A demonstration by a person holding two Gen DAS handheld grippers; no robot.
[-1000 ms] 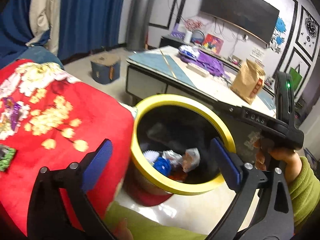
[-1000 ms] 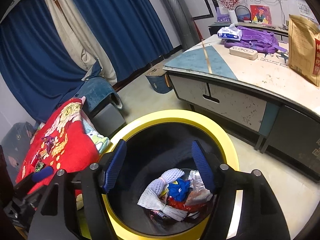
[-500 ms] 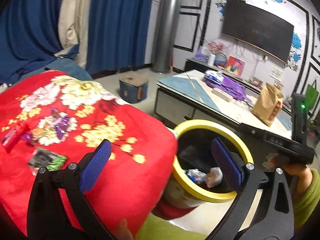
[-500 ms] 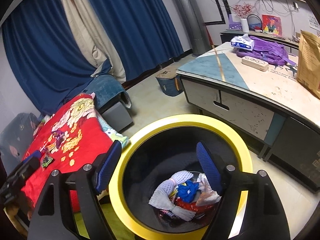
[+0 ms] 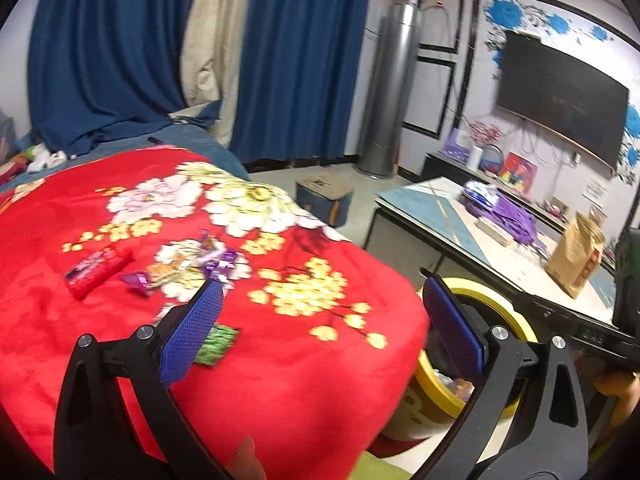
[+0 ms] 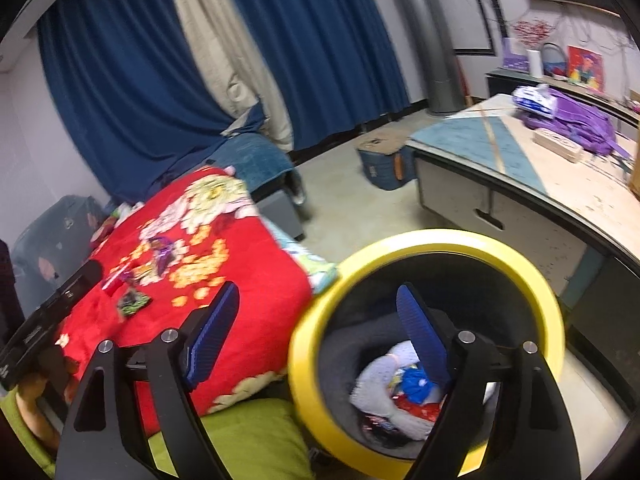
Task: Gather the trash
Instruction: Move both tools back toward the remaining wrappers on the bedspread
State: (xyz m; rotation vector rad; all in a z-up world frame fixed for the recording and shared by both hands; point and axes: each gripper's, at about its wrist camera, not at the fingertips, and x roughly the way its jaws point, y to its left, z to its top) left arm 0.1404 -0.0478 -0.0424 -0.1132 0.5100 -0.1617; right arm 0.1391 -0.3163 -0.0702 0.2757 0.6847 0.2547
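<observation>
A yellow-rimmed bin (image 6: 432,240) (image 5: 500,312) with crumpled trash inside stands on the floor by a red flowered blanket (image 5: 280,360) (image 6: 240,272). On the blanket lie a red wrapper (image 5: 98,270), purple wrappers (image 5: 218,262) and a green packet (image 5: 216,344) (image 6: 134,302). My left gripper (image 5: 320,324) hangs open over the blanket's near part, nothing between its blue pads. My right gripper (image 6: 322,332) hovers above the bin's left rim, its jaws opening and empty.
A low table (image 6: 520,184) (image 5: 460,220) with a purple bag, a brown paper bag and a tissue pack stands behind the bin. A small blue box (image 5: 324,196) sits on the floor. Blue curtains and a TV wall lie beyond. A green sleeve shows at the bottom.
Both views swung left from the bin toward the red blanket, bringing the wrappers into sight. The right gripper's fingers spread wider and it lifted off the bin.
</observation>
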